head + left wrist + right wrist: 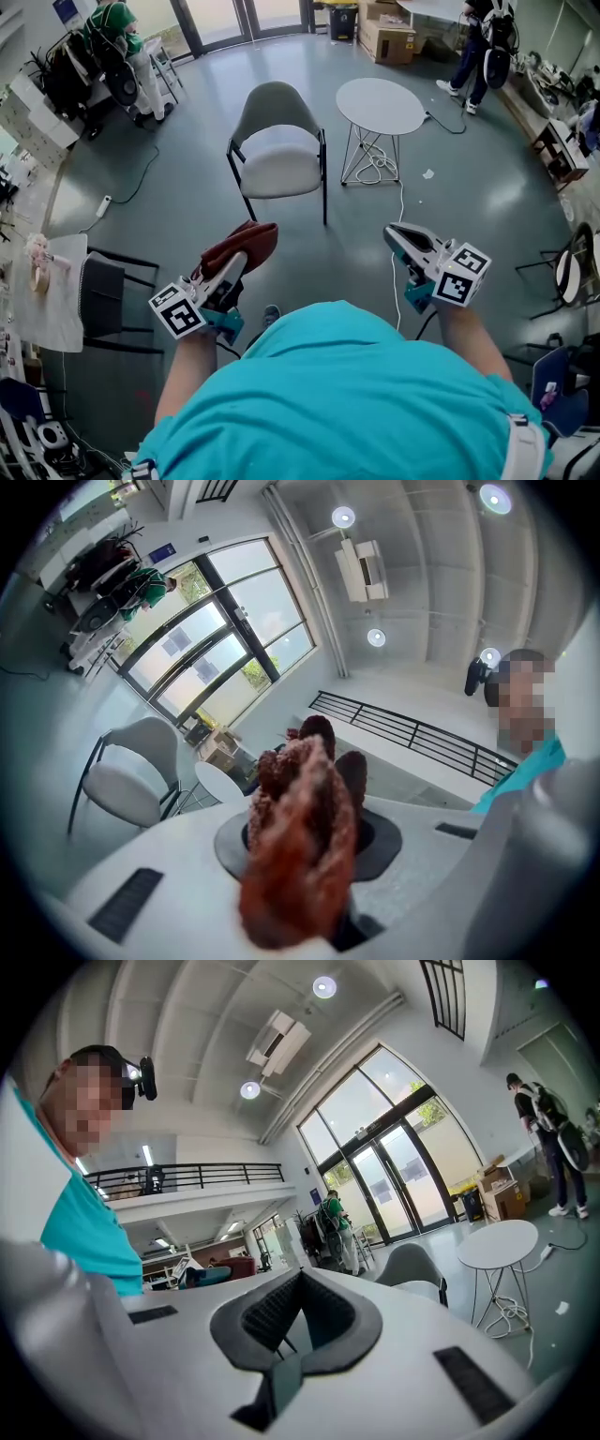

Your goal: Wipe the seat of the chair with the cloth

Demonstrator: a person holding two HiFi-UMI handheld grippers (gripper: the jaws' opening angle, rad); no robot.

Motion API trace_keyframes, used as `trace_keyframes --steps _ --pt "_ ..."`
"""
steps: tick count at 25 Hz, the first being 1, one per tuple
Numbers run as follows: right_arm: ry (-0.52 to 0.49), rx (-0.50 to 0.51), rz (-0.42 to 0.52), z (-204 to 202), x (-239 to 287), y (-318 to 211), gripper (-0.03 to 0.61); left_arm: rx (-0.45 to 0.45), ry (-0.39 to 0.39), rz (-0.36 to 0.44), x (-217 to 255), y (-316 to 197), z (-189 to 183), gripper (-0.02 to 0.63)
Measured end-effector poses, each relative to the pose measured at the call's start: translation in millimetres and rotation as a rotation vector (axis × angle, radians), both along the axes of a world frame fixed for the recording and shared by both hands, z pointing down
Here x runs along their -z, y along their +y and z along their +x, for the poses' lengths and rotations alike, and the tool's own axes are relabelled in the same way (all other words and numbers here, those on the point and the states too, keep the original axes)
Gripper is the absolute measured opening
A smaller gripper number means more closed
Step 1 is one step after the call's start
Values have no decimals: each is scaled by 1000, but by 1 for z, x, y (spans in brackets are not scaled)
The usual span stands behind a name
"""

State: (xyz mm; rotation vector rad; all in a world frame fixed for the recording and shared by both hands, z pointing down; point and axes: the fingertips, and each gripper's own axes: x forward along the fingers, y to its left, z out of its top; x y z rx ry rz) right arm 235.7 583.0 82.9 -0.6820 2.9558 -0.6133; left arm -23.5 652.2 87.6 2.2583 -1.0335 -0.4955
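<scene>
The chair point(277, 155) has a grey shell, a pale seat and black legs, and stands on the floor ahead of me. My left gripper point(246, 251) is shut on a dark red cloth point(240, 246), held well short of the chair. In the left gripper view the cloth point(302, 827) bunches up between the jaws, and the chair point(131, 775) shows at the left. My right gripper point(392, 234) is shut with nothing in it, level with the left one. The right gripper view shows the closed jaws meeting and the chair point(414, 1269) beyond them.
A round white table point(380, 105) on wire legs stands right of the chair, with a white cable point(397, 202) trailing from it. A dark chair point(108, 298) and a white-covered table point(49, 291) are at my left. People stand at the far left point(122, 42) and far right point(483, 42).
</scene>
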Motion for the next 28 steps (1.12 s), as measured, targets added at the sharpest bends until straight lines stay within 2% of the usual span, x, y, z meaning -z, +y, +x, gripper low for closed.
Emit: trace_keyframes --steps 6,11,17,22,28 --pt "25 4 8 -58 -3 -56 -3 -14 32 -6 -14 -56 -54 63" --pt "31 -41 20 -123 0 -127 -3 -45 49 1 -21 -145 -126 63" --pt "34 -89 37 -189 13 -208 -3 -127 17 28 -6 -254 -194 63" --pt "57 -130 25 -213 6 -260 -3 -174 27 35 -8 -318 -219 63" --pt "71 -156 3 -208 -2 -315 -4 -176 53 -3 -27 -372 -223 63"
